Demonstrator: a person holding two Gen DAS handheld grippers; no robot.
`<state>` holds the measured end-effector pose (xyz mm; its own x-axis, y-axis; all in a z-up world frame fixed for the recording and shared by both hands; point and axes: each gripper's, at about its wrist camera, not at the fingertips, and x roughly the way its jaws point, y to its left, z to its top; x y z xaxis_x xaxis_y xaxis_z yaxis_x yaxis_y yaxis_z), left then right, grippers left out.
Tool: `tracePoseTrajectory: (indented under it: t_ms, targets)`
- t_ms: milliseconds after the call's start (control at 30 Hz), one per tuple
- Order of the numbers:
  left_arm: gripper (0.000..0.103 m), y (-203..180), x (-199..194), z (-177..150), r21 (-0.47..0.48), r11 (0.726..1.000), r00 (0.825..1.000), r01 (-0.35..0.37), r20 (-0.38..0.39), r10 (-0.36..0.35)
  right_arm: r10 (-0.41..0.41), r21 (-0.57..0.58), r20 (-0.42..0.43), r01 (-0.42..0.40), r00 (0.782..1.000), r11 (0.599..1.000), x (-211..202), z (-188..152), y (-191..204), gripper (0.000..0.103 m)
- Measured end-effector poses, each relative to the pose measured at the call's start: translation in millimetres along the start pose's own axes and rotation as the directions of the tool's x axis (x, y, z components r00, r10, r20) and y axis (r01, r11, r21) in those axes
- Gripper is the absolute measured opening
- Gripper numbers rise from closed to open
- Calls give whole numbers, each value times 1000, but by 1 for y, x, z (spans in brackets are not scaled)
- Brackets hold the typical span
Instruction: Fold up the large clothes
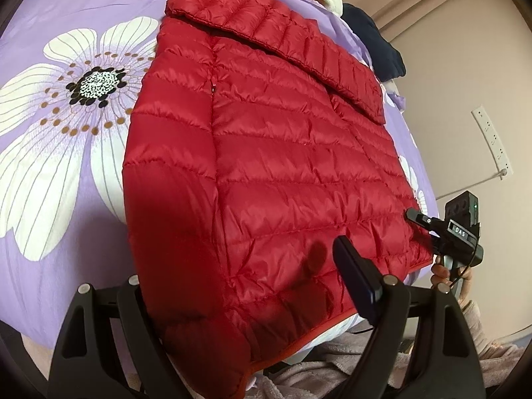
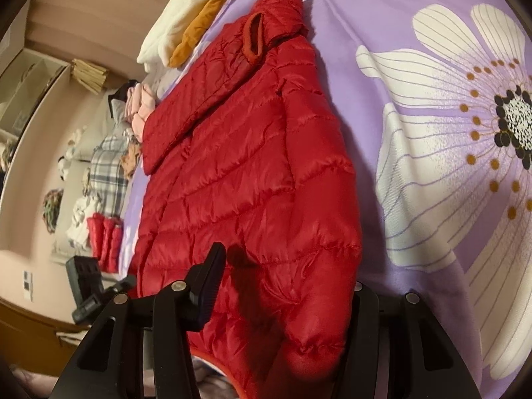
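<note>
A red puffer jacket (image 1: 266, 166) lies flat on a purple bedspread (image 1: 50, 199) printed with big white flowers, its hem at the near edge of the bed and its collar end farthest away. One sleeve is folded in across the jacket's upper part, running slantwise from the collar end toward the far side seam. Beyond the collar end, on the bedspread, sit a white garment (image 2: 186, 26) and an orange one (image 2: 196, 33); a dark blue garment (image 1: 375, 43) lies just past the jacket's shoulder. The left gripper (image 1: 239, 299) straddles the jacket's near hem corner: one finger stands over the quilted fabric, the other is hidden under or behind the jacket's side fold, so the jaws stand wide with cloth between them, and whether the pads actually press on it cannot be told. The right gripper (image 2: 286, 296) sits at the other hem corner in much the same way, one finger (image 2: 207, 286) resting against the fabric, its mate hidden behind the puffed edge; its grip cannot be told either. In the left view that gripper shows beside the hem, a hand (image 1: 442, 271) wrapped round its handle.
</note>
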<state>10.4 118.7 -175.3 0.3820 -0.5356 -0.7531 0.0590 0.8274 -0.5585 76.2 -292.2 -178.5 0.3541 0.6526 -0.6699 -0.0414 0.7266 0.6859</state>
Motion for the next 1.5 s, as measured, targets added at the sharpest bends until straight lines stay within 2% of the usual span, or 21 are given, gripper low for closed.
tracePoseTrajectory:
  t_ms: [367, 467, 633, 800, 900, 1033, 1200, 1500]
  targets:
    - [84, 0, -2, 1, -21, 1000, 1000, 16, 5, -16, -16, -68, -4, 16, 1000, 998, 8, 0, 15, 53]
    - [82, 1, -3, 2, -32, 999, 1000, 22, 6, -22, -9, -72, 3, 9, 1000, 997, 8, 0, 16, 48]
    - [73, 7, -7, 1, -56, 998, 1000, 18, 16, -18, -7, -62, 12, 8, 1000, 998, 6, 0, 10, 37]
    - [50, 16, -9, -2, -86, 996, 1000, -2, 25, 4, -19, -69, 22, 20, 1000, 997, 4, -2, 10, 33]
    - [40, 20, -9, -1, -103, 995, 1000, -13, 23, 15, -31, -82, 31, 34, 999, 996, 4, -2, 12, 29]
    - [35, 25, -11, -3, -128, 992, 999, -14, 29, 18, -31, -100, 49, 36, 998, 994, 0, -1, 19, 25]
    - [22, 23, -20, -3, -119, 993, 998, 1, 58, 6, 6, -117, 92, 5, 996, 993, -9, 2, 30, 23]
    - [17, 7, -44, 5, -63, 995, 987, 77, 145, -67, 48, -179, 150, -21, 987, 984, -19, 7, 55, 19]
